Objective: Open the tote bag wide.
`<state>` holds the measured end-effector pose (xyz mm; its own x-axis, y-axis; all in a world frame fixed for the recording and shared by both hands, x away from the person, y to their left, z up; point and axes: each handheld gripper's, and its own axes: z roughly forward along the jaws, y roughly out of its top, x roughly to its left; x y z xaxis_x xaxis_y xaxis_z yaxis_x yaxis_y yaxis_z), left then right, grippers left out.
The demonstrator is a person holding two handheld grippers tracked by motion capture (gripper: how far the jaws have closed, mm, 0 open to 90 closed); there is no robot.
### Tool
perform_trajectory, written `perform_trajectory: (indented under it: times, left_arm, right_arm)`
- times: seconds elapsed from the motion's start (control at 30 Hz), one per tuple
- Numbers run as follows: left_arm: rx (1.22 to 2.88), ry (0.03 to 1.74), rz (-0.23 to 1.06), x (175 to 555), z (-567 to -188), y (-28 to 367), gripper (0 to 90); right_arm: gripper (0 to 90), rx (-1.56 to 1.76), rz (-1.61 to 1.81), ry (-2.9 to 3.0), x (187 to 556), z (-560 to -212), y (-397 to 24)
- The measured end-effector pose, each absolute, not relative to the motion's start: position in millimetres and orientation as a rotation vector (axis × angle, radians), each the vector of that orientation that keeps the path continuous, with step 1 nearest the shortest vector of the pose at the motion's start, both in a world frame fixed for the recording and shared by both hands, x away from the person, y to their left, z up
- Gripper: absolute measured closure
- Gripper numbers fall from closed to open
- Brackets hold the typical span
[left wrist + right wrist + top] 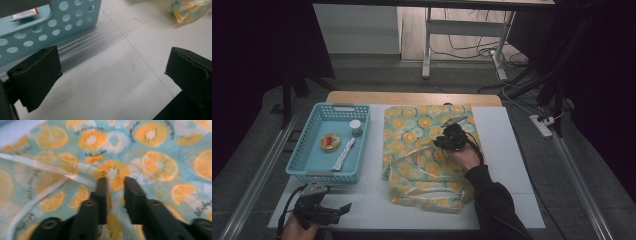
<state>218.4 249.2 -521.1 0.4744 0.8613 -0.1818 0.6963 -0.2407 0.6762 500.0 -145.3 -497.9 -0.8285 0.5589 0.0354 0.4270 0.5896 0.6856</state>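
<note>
On the table: a white tabletop [512, 165] carries a turquoise cloth bag printed with orange slices [412, 135], spread flat at the centre, and a light-blue perforated plastic basket [307, 150] to its left.
Right gripper: the right gripper [443, 142], held by a hand in a black sleeve, is down on the middle of the cloth bag, just beside a cream strap [422, 165] that loops across the fabric.
Right jaws: in the right gripper view [115, 195] they stand a narrow gap apart, tips on the printed cloth; no fold shows pinched between them, so the grip reads as released.
Left gripper: the left gripper [334, 212] rests low at the near left corner of the table, in front of the basket and well apart from the bag.
Left jaws: spread wide in the left gripper view [112, 75], with bare white tabletop between them.
Basket contents: a round yellow tin with a red centre [330, 142], a small white-capped jar [356, 128] and a white tube [343, 154] lie inside.
Bag edge: a corner of the bag [190, 10] shows at the top right of the left gripper view.
</note>
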Motion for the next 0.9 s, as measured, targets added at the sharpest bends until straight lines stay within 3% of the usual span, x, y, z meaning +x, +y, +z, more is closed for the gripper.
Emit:
perform_trajectory:
  times: [0.1,0.2,0.4,0.7,0.9]
  left_arm:
    - [2.008,1.288,0.297,218,-521,249,0.3]
    - [2.009,1.29,0.296,218,-521,249,0.3]
    - [2.01,1.291,0.296,218,-521,249,0.4]
    - [2.012,1.291,0.296,218,-521,249,0.4]
    - [2.013,1.289,0.299,218,-521,249,0.4]
  right_arm:
    - [52.6,0.816,1.079,2.641,491,-486,-149]
    - [48.0,0.81,1.082,2.639,485,-482,-151]
    - [29.2,0.777,1.135,2.673,460,-470,-157]
    - [5.7,0.74,1.058,2.74,430,-478,-157]
    - [1.6,0.735,0.975,2.775,415,-497,-160]
